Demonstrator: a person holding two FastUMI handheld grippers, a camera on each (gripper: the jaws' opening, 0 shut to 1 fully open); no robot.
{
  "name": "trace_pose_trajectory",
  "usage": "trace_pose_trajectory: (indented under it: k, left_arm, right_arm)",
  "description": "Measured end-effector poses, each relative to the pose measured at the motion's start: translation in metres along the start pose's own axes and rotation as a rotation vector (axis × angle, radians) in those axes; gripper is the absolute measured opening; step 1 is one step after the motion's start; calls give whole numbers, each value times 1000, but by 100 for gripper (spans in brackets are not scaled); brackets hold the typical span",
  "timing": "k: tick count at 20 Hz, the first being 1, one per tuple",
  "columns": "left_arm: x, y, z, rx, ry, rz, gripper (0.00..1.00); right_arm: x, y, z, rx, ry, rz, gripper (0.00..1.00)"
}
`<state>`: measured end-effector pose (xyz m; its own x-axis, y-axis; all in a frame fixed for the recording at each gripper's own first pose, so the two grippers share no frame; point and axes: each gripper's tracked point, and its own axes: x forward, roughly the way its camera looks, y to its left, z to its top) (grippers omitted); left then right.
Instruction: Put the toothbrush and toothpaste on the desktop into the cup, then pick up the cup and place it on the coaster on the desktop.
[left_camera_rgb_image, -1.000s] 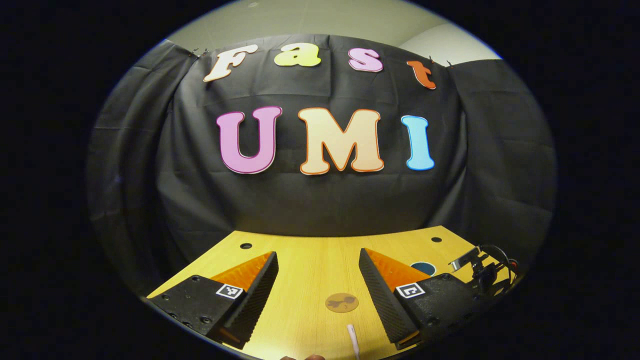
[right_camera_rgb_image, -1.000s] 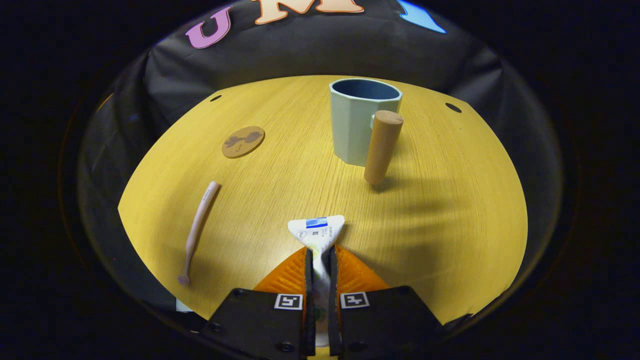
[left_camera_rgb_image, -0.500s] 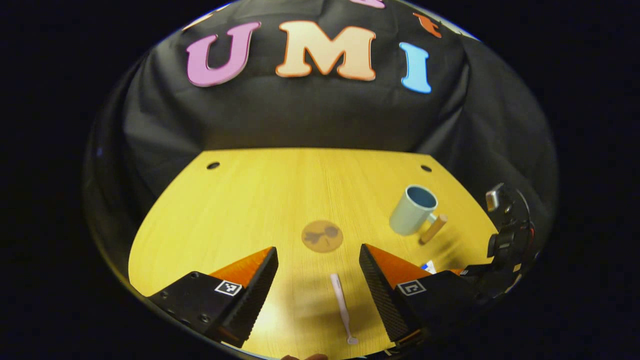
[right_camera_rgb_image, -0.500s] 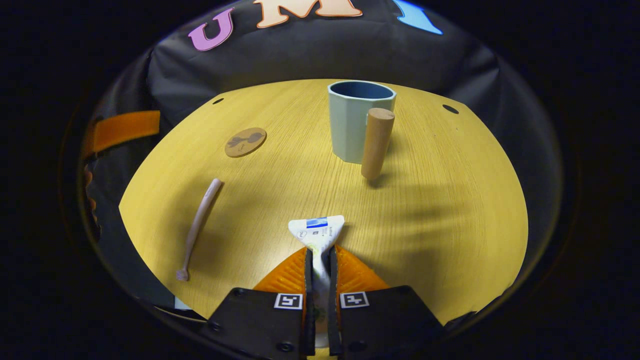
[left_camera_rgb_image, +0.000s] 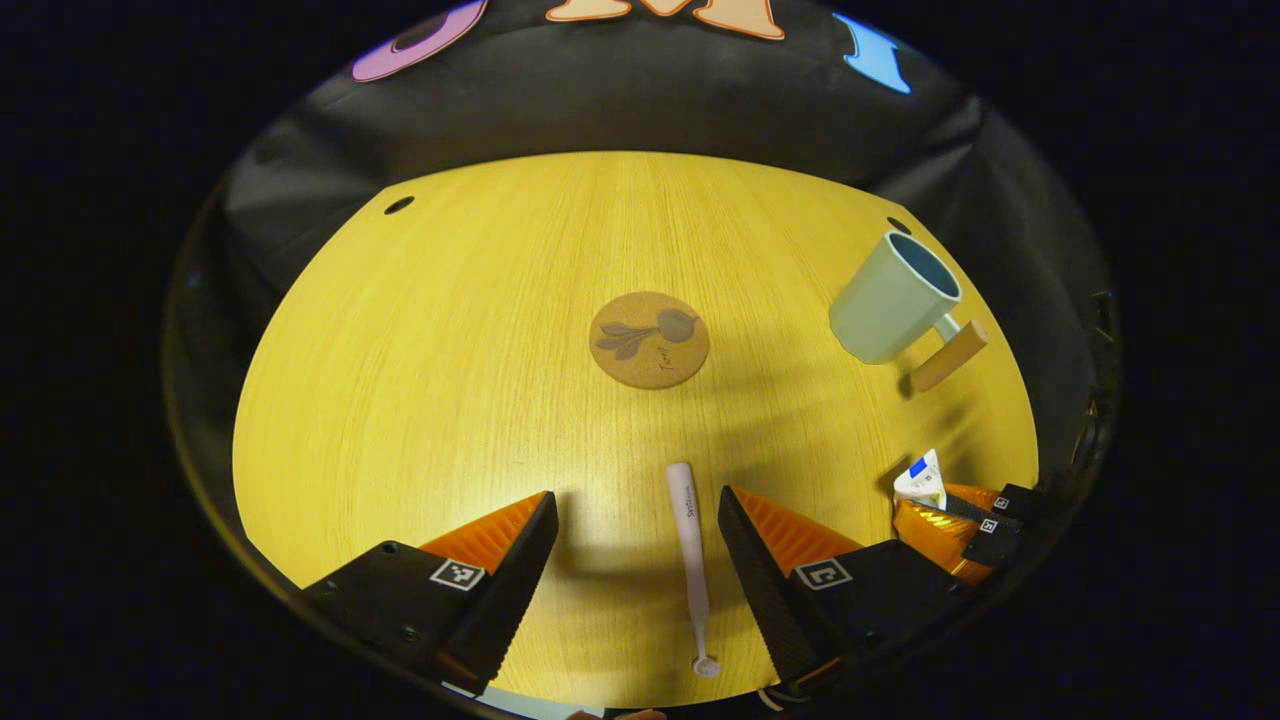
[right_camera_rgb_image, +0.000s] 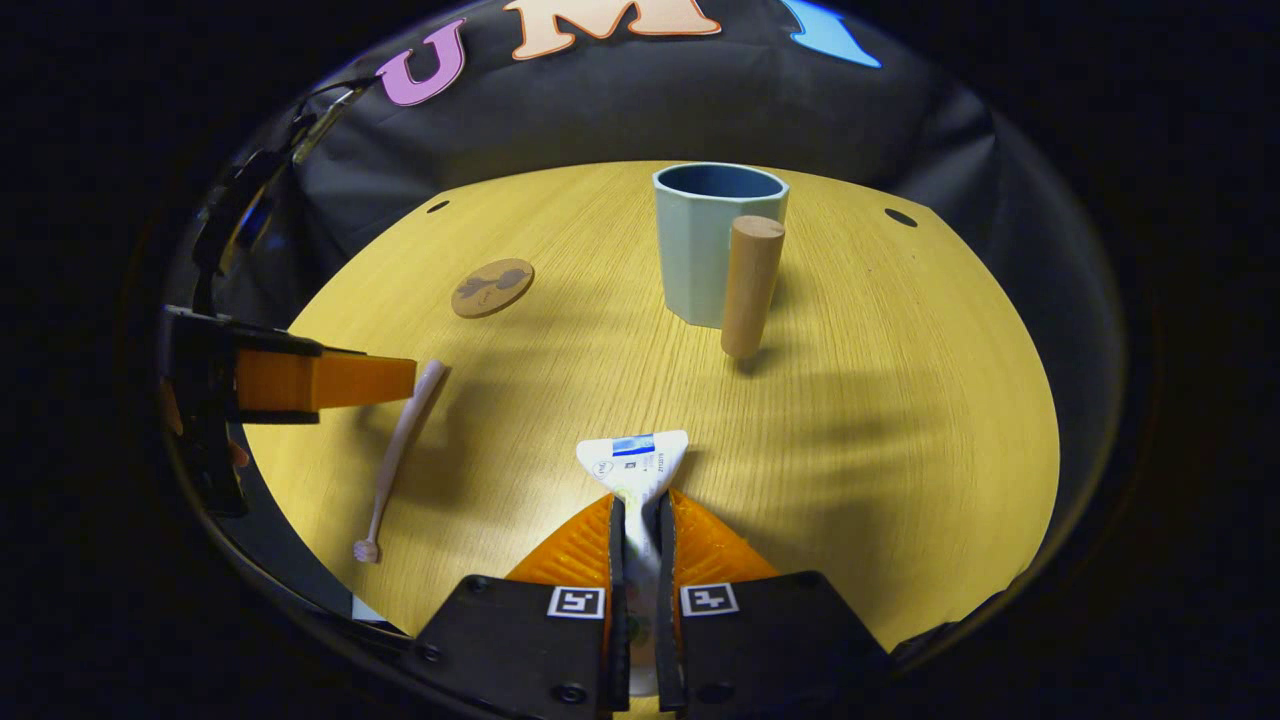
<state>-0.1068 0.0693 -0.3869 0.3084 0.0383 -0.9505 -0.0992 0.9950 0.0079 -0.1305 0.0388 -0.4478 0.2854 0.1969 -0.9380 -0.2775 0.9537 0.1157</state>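
L gripper gapes wide astride the toothbrush, R gripper pinches the toothpaste w/ cup ahead; risk: brush, lying nearer the R finger, skids off-center when jaws close.

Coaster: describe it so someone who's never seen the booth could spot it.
Start at the round wooden table. Near its middle lies the coaster, a flat cork-brown disc with a dark plant drawing, left of the cup and beyond the toothbrush. It is the one flat round thing there; the cup stands tall and the toothbrush is a thin stick.
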Motion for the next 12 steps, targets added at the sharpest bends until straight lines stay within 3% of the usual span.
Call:
trace_pose_trajectory:
  k: [4, 8, 10, 12]
  left_arm:
    - [13, -12, -15, -6, 82, -8, 94]
    - [15, -10, -15, 112, 120, 20, 83]
    - [14, -13, -17, 107, 152, 27, 73]
    - [14, -13, -19, 92, 175, 30, 71]
  right_arm:
    - [1, 0, -1, 11, 2, 3, 13]
    - [-1, 0, 0, 1, -8, -4, 13]
    - [-1, 0, -1, -5, -9, -2, 13]
    - [0, 0, -1, -2, -6, 4, 13]
